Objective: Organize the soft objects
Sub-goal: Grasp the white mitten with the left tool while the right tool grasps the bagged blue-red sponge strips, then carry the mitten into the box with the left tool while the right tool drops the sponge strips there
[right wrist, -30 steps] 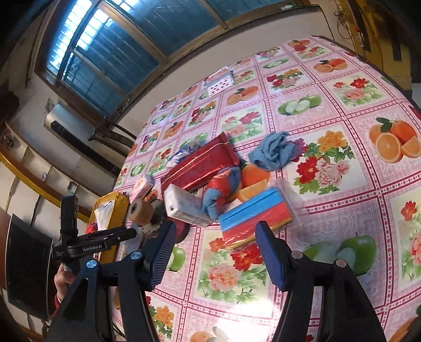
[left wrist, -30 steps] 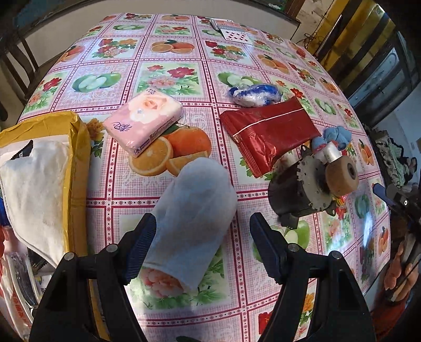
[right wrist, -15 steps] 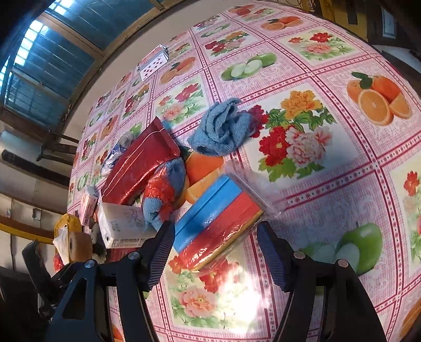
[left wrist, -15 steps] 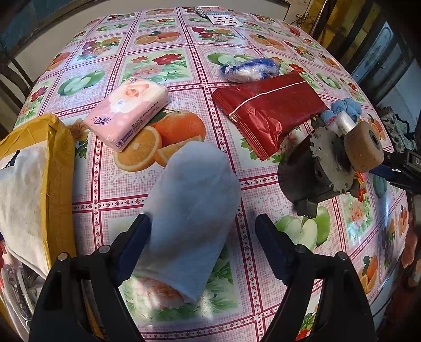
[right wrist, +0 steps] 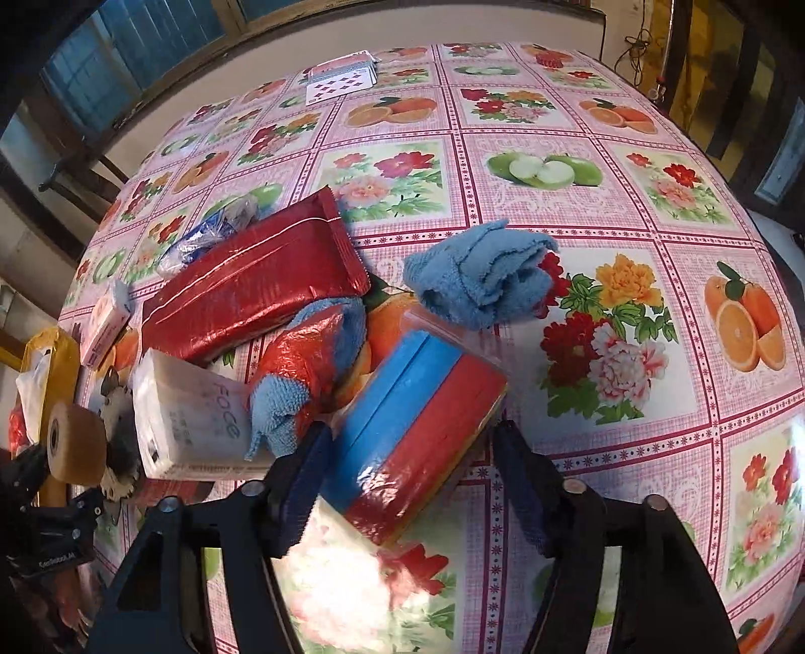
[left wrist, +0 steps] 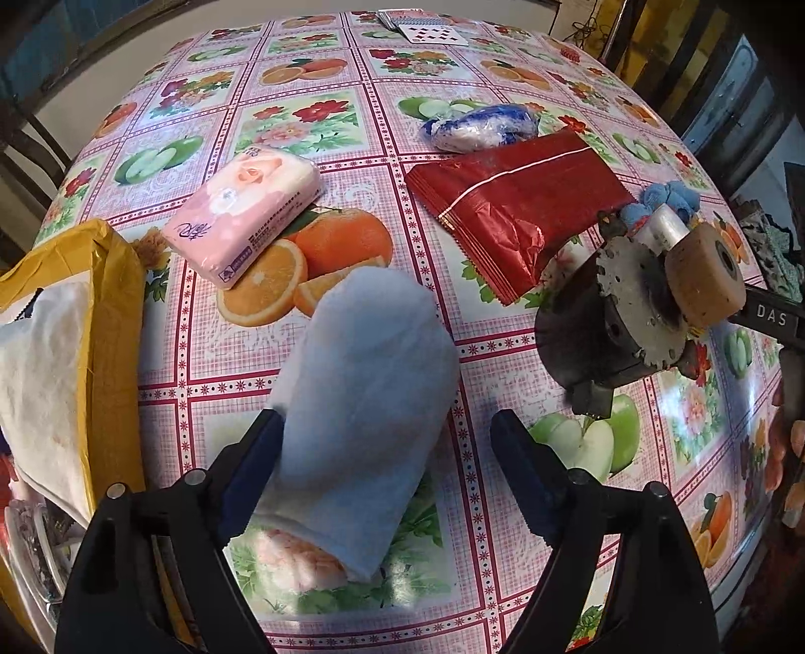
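The left gripper (left wrist: 387,463) stands spread wide around a pale blue rolled towel (left wrist: 362,402), its left finger (left wrist: 251,468) touching the roll.

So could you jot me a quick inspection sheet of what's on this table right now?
Surface: round table under a pink fruit-and-flower oilcloth.
Job's things: pale blue rolled towel; blue-and-red wrapped sponge pack; crumpled blue terry cloth; pink tissue pack.
Clutter: red foil pouch; toothed metal disc with cork-coloured wheel; playing cards; yellow mailer.
Grippers: left gripper open, straddling the towel; right gripper open, straddling the sponge pack.
Cables: thin wires hanging by the far wall.
Surroundings: blue-paned window, wooden chair.
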The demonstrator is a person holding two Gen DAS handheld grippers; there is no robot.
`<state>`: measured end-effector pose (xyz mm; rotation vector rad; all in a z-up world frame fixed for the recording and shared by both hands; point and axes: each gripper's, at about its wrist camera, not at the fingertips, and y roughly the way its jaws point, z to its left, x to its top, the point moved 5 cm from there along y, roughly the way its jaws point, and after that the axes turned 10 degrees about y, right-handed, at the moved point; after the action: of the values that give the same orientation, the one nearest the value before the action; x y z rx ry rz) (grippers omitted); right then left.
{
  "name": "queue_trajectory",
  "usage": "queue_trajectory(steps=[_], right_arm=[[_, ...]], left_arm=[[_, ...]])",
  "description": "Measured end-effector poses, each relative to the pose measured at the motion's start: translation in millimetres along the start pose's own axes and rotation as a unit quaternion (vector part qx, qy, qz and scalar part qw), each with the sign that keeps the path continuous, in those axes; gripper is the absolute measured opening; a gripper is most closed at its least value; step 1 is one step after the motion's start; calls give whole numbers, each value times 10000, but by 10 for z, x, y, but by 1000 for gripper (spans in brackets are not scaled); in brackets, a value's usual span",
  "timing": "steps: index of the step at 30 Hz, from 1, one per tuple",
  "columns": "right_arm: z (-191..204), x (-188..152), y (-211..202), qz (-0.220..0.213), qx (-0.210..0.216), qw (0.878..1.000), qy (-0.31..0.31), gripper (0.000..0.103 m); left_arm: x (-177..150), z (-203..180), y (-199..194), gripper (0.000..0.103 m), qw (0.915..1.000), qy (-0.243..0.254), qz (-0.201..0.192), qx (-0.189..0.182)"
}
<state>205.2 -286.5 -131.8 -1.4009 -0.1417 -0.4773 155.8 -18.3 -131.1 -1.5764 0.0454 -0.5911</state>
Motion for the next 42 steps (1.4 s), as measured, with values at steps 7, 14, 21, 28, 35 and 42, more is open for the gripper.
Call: queue_trajectory(steps=[7, 14, 21, 28, 35, 42], right_arm=[[-205, -230, -208, -200, 127, 9993, -284, 44], [-310, -421, -542, -290, 917, 9954, 15, 41], [-219, -467, -801, -321, 1237, 9918, 53, 40], [-74, -489, -1222, -949, 1153, 9886, -191, 40], [405, -606, -1461, -741, 1892, 9778, -520, 40], [1641, -704, -1409, -327, 2737, 9548, -1112, 40]], left_arm=[[-60, 134, -103, 12, 9996, -258, 73, -8], [-187, 97, -264, 8, 9991, -391, -125, -70], [-242, 190, -472, 8, 9979, -553, -320, -143], [-310, 203, -669, 9, 9962, -626, -510, -311], [-313, 197, -819, 9, 9942, -654, -642, -566], [-414, 783, -1226, 9, 9893, -1098, -964, -53]])
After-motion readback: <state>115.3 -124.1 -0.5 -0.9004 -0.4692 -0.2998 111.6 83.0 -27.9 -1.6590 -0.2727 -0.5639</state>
